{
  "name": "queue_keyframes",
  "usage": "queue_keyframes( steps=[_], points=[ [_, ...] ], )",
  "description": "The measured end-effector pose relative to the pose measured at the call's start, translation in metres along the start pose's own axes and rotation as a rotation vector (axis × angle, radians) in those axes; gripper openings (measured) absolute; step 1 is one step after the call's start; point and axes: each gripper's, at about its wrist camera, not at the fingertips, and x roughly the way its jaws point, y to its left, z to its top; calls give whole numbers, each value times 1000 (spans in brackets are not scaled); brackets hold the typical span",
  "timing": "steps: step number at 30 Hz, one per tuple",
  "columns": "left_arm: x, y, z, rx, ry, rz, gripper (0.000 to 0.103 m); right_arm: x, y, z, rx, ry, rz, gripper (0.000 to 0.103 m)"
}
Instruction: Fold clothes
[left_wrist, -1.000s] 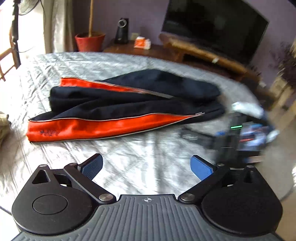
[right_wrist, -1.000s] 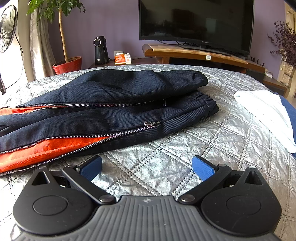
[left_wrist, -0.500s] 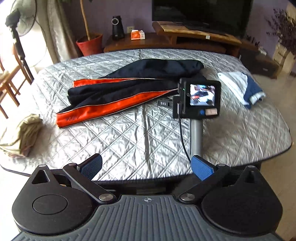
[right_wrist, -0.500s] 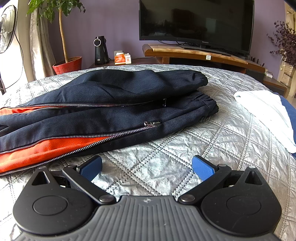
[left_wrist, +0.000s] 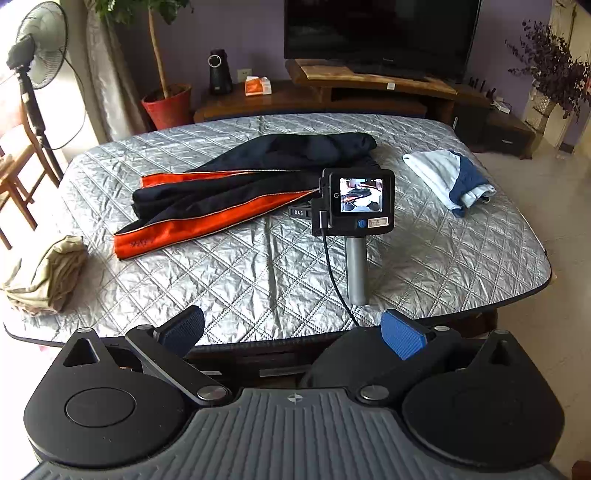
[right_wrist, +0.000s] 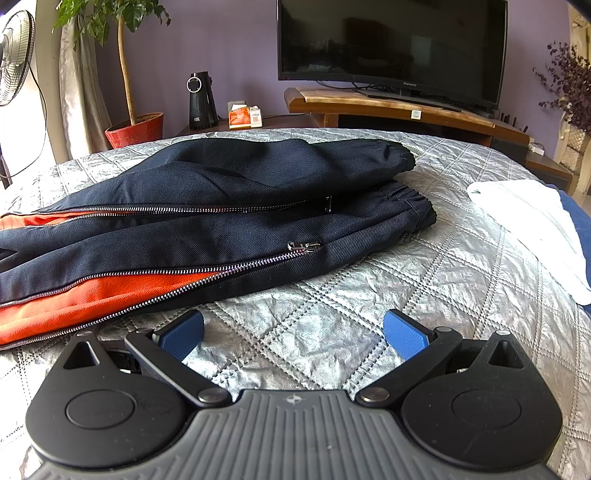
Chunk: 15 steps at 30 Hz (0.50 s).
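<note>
Step in hand: approach, nothing gripped; navy-and-orange track trousers (left_wrist: 243, 188) lie mid-desk (left_wrist: 258, 280), unfolded; right tool (right_wrist: 293, 330) rests on desk just before trousers, jaws apart, empty; left tool (left_wrist: 291, 330) off desk's near edge, jaws apart, empty; next, by my judgement: both tools to trousers, pinch cuff end, fold toward waistband.

Left gripper (left_wrist: 291, 330) open, off table (left_wrist: 258, 266); trousers (left_wrist: 240, 184) beyond.

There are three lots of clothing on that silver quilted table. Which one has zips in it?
The navy and orange garment in the middle: two metal zips run along it. The beige bundle and the white and blue garment show none.
</note>
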Motion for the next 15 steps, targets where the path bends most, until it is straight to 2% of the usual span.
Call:
queue_keyframes(
  steps=[15],
  points=[
    [-12, 0, -5, -4, -16, -17, 103, -1, 1, 0, 0, 0, 0, 103]
  ],
)
